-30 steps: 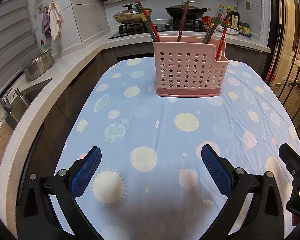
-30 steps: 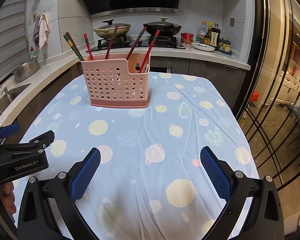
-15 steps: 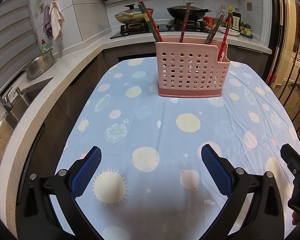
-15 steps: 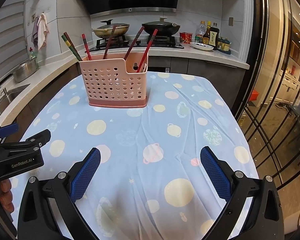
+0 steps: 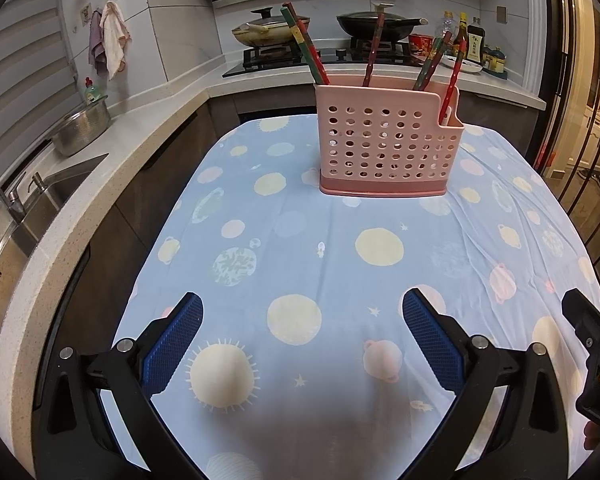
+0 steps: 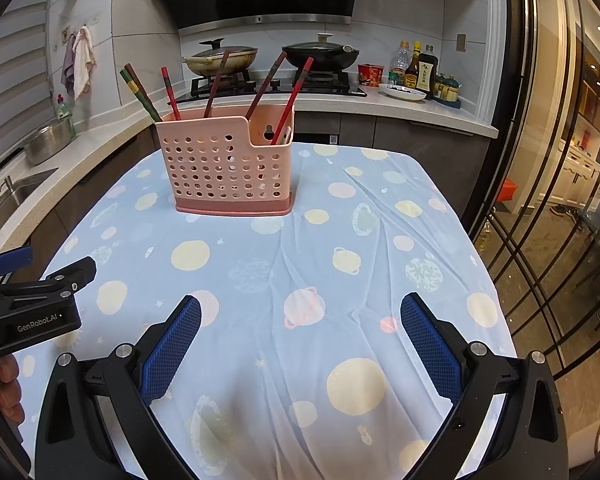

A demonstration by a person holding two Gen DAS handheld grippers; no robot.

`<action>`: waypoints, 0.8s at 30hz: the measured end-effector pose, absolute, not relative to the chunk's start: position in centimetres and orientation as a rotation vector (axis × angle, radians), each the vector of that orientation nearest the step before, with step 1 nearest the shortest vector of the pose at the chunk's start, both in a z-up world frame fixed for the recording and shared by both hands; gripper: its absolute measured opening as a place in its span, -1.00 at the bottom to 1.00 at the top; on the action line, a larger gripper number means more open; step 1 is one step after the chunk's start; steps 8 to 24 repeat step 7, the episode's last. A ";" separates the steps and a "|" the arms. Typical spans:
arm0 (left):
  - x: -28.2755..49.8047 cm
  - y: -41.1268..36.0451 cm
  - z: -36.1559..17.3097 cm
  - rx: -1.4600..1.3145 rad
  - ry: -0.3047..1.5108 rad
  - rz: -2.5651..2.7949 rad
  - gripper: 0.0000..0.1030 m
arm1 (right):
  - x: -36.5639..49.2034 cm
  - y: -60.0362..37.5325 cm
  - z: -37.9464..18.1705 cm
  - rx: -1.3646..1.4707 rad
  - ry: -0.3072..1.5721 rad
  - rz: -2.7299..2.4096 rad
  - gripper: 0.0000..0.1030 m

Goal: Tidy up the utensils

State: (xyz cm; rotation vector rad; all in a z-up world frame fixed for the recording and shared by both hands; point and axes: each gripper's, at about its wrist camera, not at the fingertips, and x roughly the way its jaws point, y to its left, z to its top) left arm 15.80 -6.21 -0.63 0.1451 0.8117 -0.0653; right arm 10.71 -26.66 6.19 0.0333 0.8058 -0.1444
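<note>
Pink plastic holder [image 5: 388, 142] stood at twelve o'clock, well apart from both grippers; chopsticks [image 5: 305, 50] leaned upright inside. Left gripper [image 5: 302, 334] and right gripper [image 6: 300, 332] gaped empty, neither clearly nearer.

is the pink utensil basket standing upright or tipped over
Upright. The pink utensil basket sits flat on its base on the tablecloth, with chopsticks sticking up out of its top.

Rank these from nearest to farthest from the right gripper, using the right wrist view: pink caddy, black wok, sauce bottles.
From the right gripper:
1. Pink caddy, on the table, ahead and slightly left.
2. Black wok, on the stove behind the caddy.
3. Sauce bottles, on the back counter, right of the wok; close to it in depth.
</note>
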 end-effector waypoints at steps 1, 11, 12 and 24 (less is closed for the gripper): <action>15.8 -6.1 -0.6 0.143 0.814 -0.062 0.86 | 10.7 -26.7 6.1 0.032 0.806 -0.146 0.87; 16.1 -5.9 -0.6 0.135 0.809 -0.061 0.86 | 11.0 -27.2 5.8 0.038 0.810 -0.156 0.87; 16.1 -5.9 -0.6 0.135 0.809 -0.061 0.86 | 11.0 -27.2 5.8 0.038 0.810 -0.156 0.87; 16.1 -5.9 -0.6 0.135 0.809 -0.061 0.86 | 11.0 -27.2 5.8 0.038 0.810 -0.156 0.87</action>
